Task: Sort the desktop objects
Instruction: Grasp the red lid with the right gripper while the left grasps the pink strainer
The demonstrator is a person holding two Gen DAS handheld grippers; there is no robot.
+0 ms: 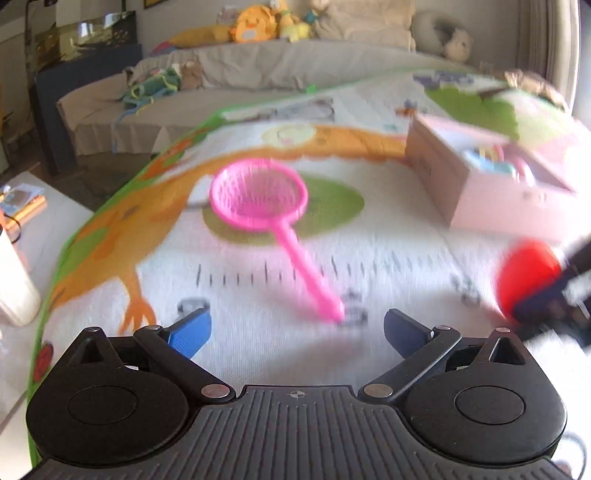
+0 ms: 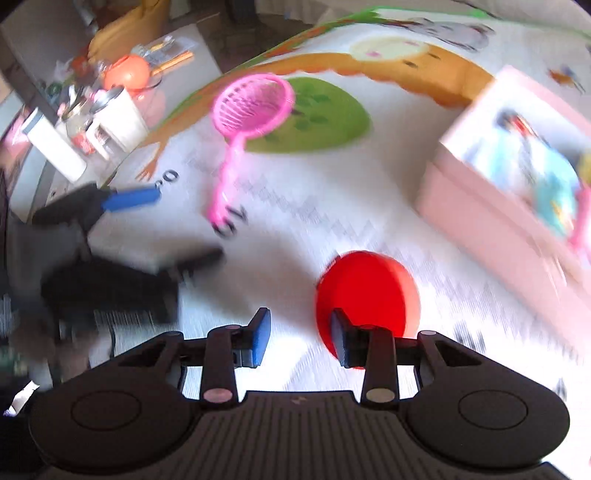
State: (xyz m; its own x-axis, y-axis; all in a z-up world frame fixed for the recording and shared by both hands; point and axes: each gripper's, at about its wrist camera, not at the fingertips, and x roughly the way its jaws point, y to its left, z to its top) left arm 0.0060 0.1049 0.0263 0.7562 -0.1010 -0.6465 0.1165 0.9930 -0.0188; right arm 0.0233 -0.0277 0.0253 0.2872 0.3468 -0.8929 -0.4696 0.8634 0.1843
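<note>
Over the mat [image 2: 295, 229], left gripper [image 1: 297, 325] jaws spread empty; whether our right gripper [image 2: 299, 332] pinches the red disc [image 2: 369, 280] we cannot tell, so it may slip short of the box [image 2: 480, 206].

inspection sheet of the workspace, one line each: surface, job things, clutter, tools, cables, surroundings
surface: cartoon play mat, blurred.
job's things: pink toy sieve lying on the mat, apart from the rest; red round toy at the right tool's tip; pink box, open, with toys inside.
clutter: none on the mat; a side table beside it is crowded with small items.
tools: left tool open, empty. right tool slightly apart, mat showing between the pads; red round toy behind one finger, contact unclear.
cables: nothing seen.
surroundings: sofa with plush toys.
</note>
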